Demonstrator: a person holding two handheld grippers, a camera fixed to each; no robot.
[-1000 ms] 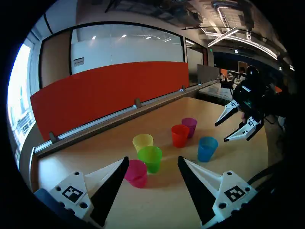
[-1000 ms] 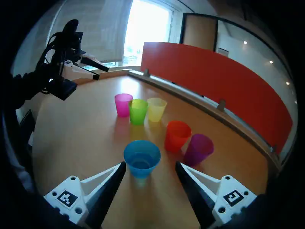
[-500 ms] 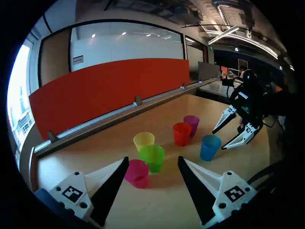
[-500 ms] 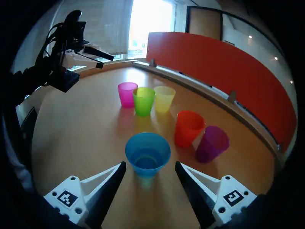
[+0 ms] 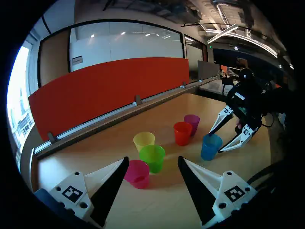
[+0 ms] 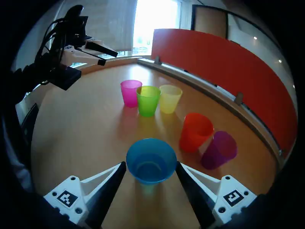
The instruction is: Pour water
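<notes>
We see six plastic cups standing upright on a wooden table [image 6: 76,126]. In the right gripper view, the blue cup [image 6: 151,162] stands nearest, and through its open mouth we see a shallow pool of water at the bottom. The right gripper [image 6: 149,165] has its jaws spread wide, one finger on each side of this cup and level with its rim. We cannot tell whether either finger touches it.

Beyond it, the orange cup [image 6: 195,131] and the purple cup [image 6: 219,149] stand just beside each other. Farther off, the pink cup [image 6: 130,92], green cup [image 6: 148,100] and yellow cup [image 6: 169,98] form a tight row. We cannot tell what these five hold.

The left gripper [image 5: 152,158] hangs above the table with its jaws apart and nothing between them, the pink and green cups just ahead of its fingers.
</notes>
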